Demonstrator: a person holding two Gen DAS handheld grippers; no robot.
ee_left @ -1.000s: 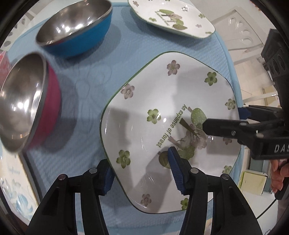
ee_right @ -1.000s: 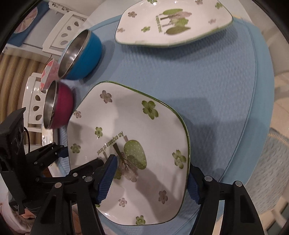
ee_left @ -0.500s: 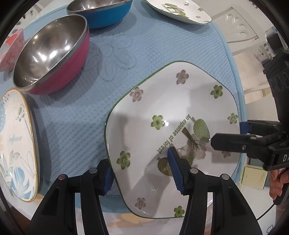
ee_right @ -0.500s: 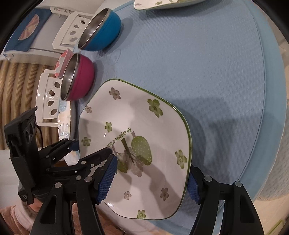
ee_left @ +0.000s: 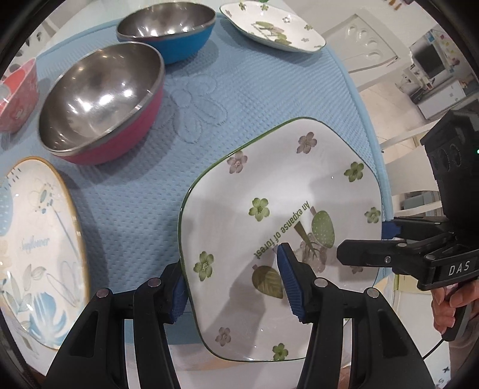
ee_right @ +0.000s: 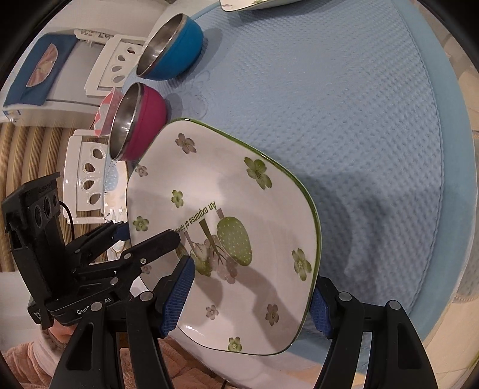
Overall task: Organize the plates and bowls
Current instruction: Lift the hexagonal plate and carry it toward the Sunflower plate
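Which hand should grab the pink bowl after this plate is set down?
Left, probably. The pink bowl sits on the left gripper's side of the forest plate; the right gripper grips the opposite edge, with the plate between it and the bowl.

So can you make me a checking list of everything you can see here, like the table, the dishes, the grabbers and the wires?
Surface: light blue textured mat over a round table.
Job's things: forest plate held over the table's near edge; second forest plate far side; pink bowl, blue bowl, sunflower plate.
Clutter: red patterned cup at the left edge.
Grippers: left gripper and right gripper each pinch the forest plate's rim.
Cables: thin black wire under the right gripper.
Surroundings: white chairs, striped rug.
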